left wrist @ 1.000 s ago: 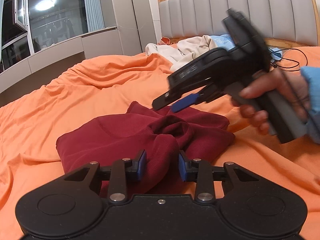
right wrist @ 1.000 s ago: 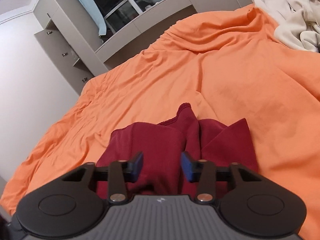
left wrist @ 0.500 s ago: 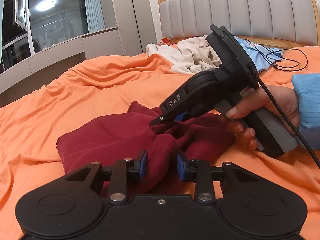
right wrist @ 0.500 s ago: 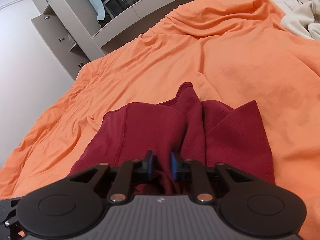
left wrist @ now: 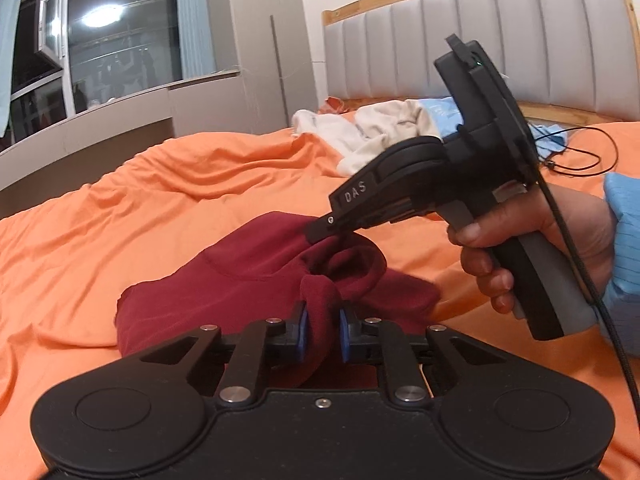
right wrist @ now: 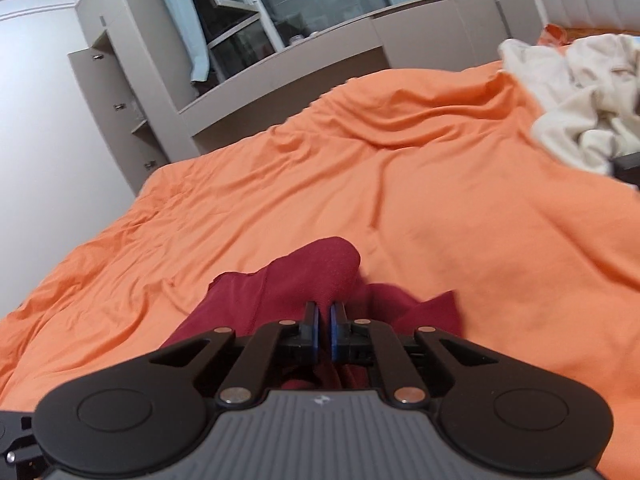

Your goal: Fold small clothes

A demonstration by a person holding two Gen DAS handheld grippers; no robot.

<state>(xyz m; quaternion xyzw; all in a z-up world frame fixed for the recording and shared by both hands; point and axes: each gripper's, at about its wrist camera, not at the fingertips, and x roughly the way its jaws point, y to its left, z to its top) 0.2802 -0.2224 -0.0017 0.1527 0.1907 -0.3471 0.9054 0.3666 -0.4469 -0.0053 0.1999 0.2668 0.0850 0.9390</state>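
Observation:
A dark red garment [left wrist: 248, 276] lies bunched on the orange bedsheet [left wrist: 120, 220]. My left gripper [left wrist: 323, 334] is shut on a thick fold at its near edge. My right gripper [left wrist: 320, 234], held by a hand at the right, is shut on another fold and lifts it a little. In the right wrist view the right gripper [right wrist: 324, 330] is pinched on the red garment [right wrist: 304, 276], which rises in a hump ahead of the fingers.
A pile of cream and light blue clothes [left wrist: 380, 132] lies near the grey padded headboard [left wrist: 520, 40]; the pile also shows in the right wrist view [right wrist: 580, 92]. A black cable [left wrist: 580, 152] lies at the back right. Grey cabinets and a window stand to the left.
Both grippers closed on the red garment, the right one first after coming down onto it. The pinched folds are now raised off the sheet.

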